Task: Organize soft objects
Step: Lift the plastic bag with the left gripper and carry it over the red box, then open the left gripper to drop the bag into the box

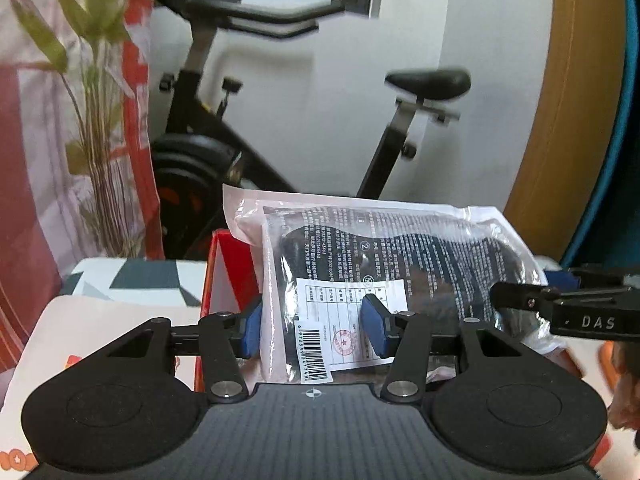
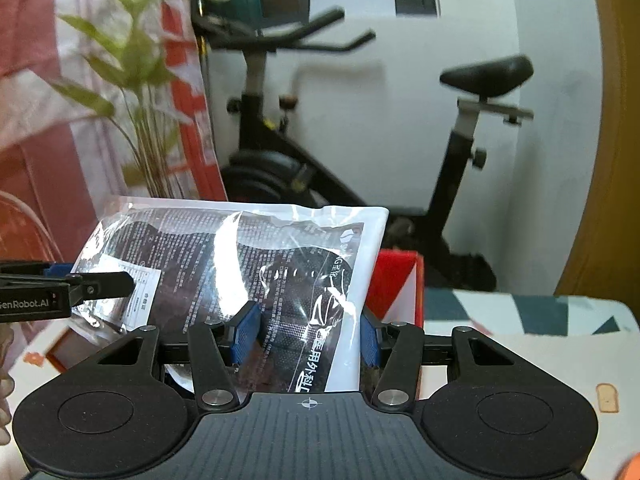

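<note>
Currently: plastic packet [image 1: 400,264] aloft above red box [image 1: 228,276], left tool [image 1: 312,330] and right tool [image 2: 306,336] each clamping an end. Risk: slick film slips from my pads, packet drops beside box.

Patterned tabletop [image 2: 532,316]; red box [image 2: 400,284] on it, prob.

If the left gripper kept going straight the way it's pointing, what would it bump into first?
The left gripper already holds the plastic bag between its pads, so the bag leads. Beyond it, the red box looks nearest, slightly left of the line; the exercise bike stands farther back. Depth is hard to judge.
</note>
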The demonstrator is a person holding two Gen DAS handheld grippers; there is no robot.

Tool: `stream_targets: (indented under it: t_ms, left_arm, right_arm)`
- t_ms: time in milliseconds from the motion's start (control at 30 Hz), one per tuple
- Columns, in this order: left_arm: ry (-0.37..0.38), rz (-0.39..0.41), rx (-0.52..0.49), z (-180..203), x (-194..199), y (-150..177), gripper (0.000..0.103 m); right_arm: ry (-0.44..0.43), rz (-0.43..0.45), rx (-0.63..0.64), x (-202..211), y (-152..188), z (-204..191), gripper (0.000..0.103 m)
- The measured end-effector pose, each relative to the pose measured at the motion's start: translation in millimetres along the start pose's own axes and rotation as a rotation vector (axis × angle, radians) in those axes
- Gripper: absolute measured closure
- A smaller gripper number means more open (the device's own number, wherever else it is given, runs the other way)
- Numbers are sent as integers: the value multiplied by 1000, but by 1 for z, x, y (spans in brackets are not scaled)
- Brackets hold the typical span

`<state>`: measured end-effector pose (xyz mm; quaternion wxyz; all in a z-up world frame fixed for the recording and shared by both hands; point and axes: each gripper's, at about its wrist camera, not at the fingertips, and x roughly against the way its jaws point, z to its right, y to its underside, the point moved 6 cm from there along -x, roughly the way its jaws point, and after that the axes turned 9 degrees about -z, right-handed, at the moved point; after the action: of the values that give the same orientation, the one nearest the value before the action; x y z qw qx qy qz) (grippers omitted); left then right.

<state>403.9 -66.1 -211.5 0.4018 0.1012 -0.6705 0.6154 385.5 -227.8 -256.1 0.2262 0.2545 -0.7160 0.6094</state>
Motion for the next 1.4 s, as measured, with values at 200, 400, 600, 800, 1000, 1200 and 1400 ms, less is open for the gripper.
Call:
stream_targets:
  t_ms: [200, 400, 600, 800, 1000, 1200, 1400]
  left_arm:
    - [-19, -74, -49, -7, -25, 7, 49]
    - [-22, -105, -86, -11, -31, 6, 46]
    - [-35, -89, -68, -20, -22, 6, 39]
    - [-44, -64, -54, -20, -17, 1, 39]
    - [-52, -22, -91, -6, -14, -3, 83]
    - [-17, -79, -103, 2, -34, 1, 84]
    - [-21, -157, -128, 5, -57, 12, 83]
  right_arm:
    - [1, -79, -3, -31, 9, 1, 55]
    - [18, -99, -3, -39, 14, 2, 49]
    - [57, -82, 31, -32, 14, 7, 47]
    - [38, -65, 32, -22, 17, 5, 48]
    - [18, -15, 98, -7, 12, -9, 55]
    - [16, -52, 93, -19, 12, -8, 73]
    - [15, -89, 57, -26, 21, -2, 73]
